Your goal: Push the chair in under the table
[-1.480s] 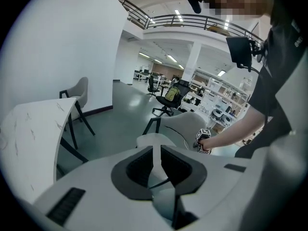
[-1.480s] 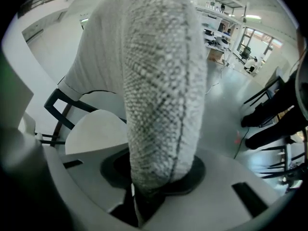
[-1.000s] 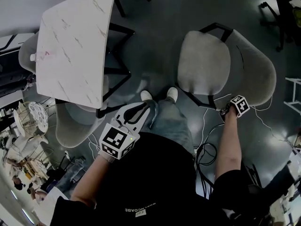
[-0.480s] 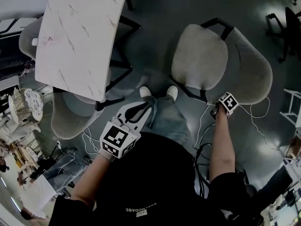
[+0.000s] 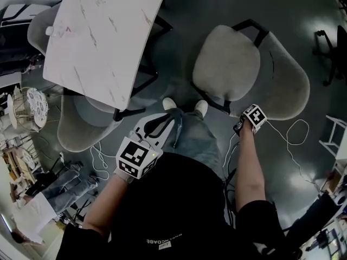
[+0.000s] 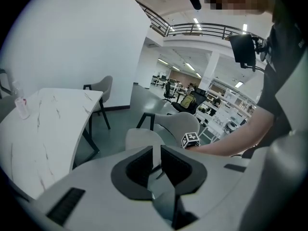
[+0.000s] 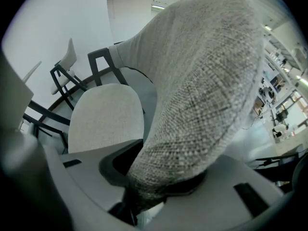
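Note:
A grey fabric chair stands right of the white marble table [image 5: 103, 31], its seat [image 5: 225, 64] facing the table and its curved backrest [image 5: 284, 85] behind. My right gripper [image 5: 242, 124] is shut on the backrest's lower edge. In the right gripper view the woven backrest [image 7: 202, 81] fills the space between the jaws of the right gripper [image 7: 163, 182]. Those jaws have just been opening slightly with the fabric still between them. My left gripper [image 5: 165, 121] hangs in front of the person's legs, shut and empty. In its own view the left gripper [image 6: 157, 160] points at the chair [image 6: 178, 124] and the table [image 6: 43, 129].
A second grey chair [image 5: 81, 129] is tucked under the table's near side. Cables [image 5: 293, 137] trail on the dark floor by the chair. The person's shoes [image 5: 184, 106] stand between table and chair. A black office chair [image 5: 331, 47] is at far right. A small bottle [image 6: 21, 105] stands on the table.
The chair and my right gripper have slid left, closer to the table. The left gripper has barely shifted.

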